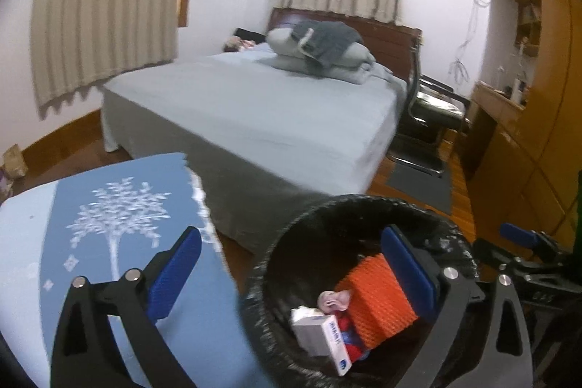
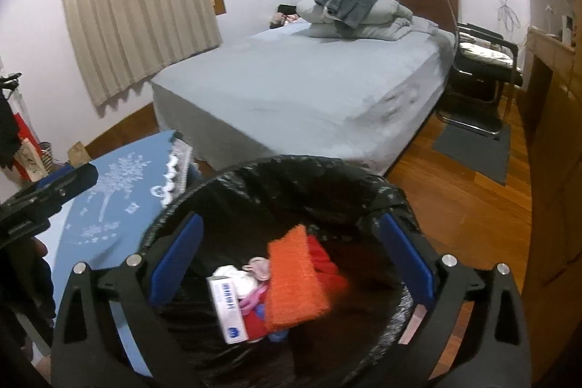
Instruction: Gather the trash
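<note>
- Your right gripper (image 2: 287, 268) tilts down over the mouth of the bin (image 2: 276, 166), its blue pads (image 2: 174, 260) spread wide with nothing pressed between them; both fingers frame the trash below.
- Your left gripper (image 1: 291, 275) points down too, jaws just as wide and empty. Its left finger hangs over the blue tablecloth (image 1: 109, 206), and its right finger (image 1: 407, 271) sits inside the bin's rim.
- From the left wrist view, the right gripper's blue tip (image 1: 516, 235) shows just past the far side of the bin.
- The trash lies in the black-lined bin: an orange ribbed sponge (image 2: 294, 282) on top, tilted, with a white and blue carton (image 2: 227, 308) beside it to the left, touching it or nearly so. Pink and red scraps (image 2: 254, 279) lie under and between them.
- The bin's rim stands just beside the cloth-covered table on its left, with the bed (image 2: 309, 86) close behind it.
- Open wooden floor (image 2: 454, 199) runs to the right of the bin, toward a dark mat (image 2: 473, 148) and a black chair (image 2: 483, 60). Wooden cabinets (image 2: 556, 170) close off the right edge.
- The carton carries blue printed characters along its side and a small blue mark at its lower end; the writing is too blurred to read.
- The tablecloth bears a white tree print (image 1: 116, 217) and a lace edge toward the bed.
</note>
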A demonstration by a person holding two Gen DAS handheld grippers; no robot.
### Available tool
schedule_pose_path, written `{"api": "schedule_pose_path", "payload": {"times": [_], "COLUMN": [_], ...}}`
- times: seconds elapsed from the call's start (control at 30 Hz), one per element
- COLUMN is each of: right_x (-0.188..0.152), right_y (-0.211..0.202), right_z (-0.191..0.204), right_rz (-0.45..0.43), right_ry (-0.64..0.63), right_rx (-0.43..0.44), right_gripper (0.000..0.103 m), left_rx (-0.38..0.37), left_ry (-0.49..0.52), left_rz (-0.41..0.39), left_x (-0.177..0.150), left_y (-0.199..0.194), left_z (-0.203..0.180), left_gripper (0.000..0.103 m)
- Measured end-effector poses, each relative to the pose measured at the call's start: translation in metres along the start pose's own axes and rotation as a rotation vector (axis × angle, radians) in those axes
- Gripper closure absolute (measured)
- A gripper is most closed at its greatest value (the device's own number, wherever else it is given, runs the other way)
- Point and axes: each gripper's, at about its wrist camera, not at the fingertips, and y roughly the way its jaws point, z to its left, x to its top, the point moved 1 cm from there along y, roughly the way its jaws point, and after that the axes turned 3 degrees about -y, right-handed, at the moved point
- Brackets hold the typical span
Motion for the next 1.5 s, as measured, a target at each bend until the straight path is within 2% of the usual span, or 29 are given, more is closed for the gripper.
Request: {"api": "schedule_pose_path", "payload": {"times": [0.23,0.77,1.07,1.5], "right_x": [0.009,0.019,0.015,0.011], "right_y": [-0.028,-0.086,-0.110,-0.123], "right_z": [0.030,0.082,0.103,0.115], "right_rz": [-0.019,-0.053,-0.072,-0.082], "right_ry": [-0.038,-0.106,-0.154,-0.181], "right_rx": [0.041,0.091,0.108,0.112], "right_gripper": [0.007,0.006,0.006,0.006], "left_rx": [0.088,0.175,0.181,0.190], "left_ry": [-0.018,-0.017,-0.028,-0.025], "left_rz": [-0.023,-0.049,-0.083,-0.112], "left_x": [-0.003,-0.022,-0.030,-0.036], "left_y": [-0.038,-0.115,-0.149,-0.166], "left_z": [0.017,0.031,0.029,0.025], "left_gripper": [0.006,0.006,0.006,0.006]}}
